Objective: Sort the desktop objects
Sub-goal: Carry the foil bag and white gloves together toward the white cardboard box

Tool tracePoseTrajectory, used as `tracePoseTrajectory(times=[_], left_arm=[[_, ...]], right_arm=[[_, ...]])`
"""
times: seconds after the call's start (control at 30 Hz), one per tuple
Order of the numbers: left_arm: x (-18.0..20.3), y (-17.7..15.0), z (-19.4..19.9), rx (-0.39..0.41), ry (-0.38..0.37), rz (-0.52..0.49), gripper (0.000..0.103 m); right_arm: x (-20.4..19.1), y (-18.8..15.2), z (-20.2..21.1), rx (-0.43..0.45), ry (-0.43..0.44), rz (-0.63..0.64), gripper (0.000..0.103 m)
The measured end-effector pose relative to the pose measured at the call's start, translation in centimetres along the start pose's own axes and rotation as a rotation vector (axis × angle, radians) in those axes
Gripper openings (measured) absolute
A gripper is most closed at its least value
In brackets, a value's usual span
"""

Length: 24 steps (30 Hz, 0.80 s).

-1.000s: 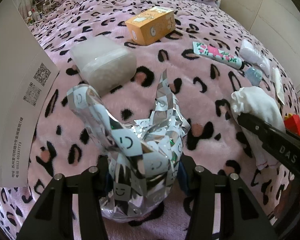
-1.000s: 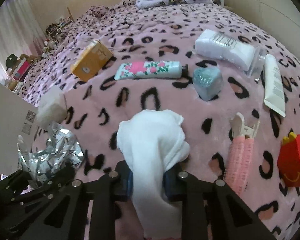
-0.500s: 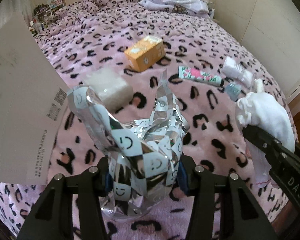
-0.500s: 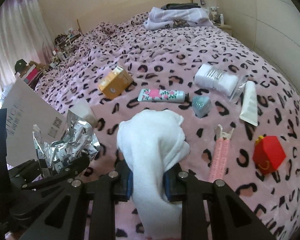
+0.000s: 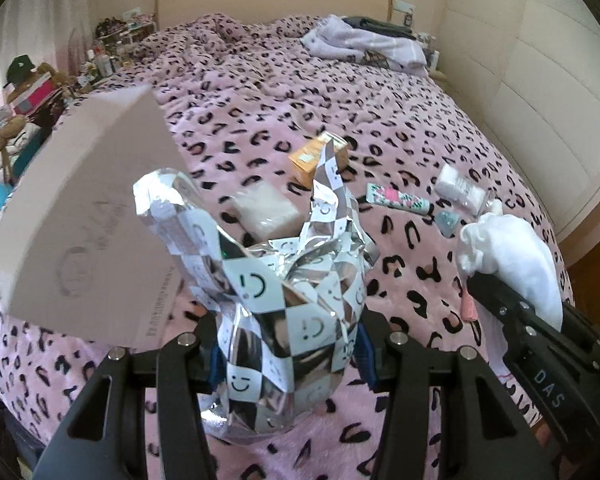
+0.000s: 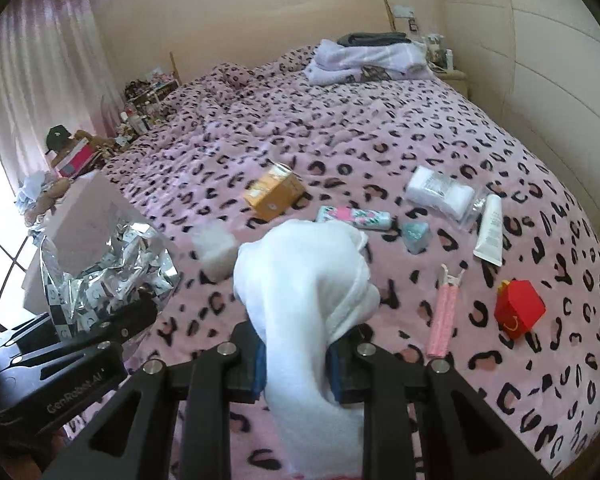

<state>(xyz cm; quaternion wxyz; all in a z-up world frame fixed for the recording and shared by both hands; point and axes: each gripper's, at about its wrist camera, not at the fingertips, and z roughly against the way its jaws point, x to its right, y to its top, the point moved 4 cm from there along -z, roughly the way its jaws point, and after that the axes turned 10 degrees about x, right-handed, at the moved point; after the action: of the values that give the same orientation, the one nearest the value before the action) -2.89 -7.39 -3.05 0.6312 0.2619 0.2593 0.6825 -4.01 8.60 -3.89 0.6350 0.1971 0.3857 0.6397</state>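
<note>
While tilted downward, left tongs (image 5: 288, 354) clamp foil bag (image 5: 284, 300), right tongs (image 6: 296, 366) pinch white cloth (image 6: 304, 280)

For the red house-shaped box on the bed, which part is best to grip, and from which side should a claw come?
Probably across the red house-shaped box at its two flat side walls, coming from above. It lies apart from the pink hair roller, so a claw has room on both sides. The yellow handle on its far end looks too small for a firm hold.
</note>
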Motion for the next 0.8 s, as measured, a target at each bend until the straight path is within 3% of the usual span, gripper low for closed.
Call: tracePoseTrajectory(times=[0.5,0.8], left_arm=[[-8.4,3.5,7.5,0.084,0.09,0.122,0.051],[-15.3,5.5,8.9,0.081,0.182,0.207,0.051]], right_arm=[[-11.3,3.6,1.8,0.039,0.15,0.117,0.024],[-19.6,6.2,0.6,0.029,0.255,0.216,0.024]])
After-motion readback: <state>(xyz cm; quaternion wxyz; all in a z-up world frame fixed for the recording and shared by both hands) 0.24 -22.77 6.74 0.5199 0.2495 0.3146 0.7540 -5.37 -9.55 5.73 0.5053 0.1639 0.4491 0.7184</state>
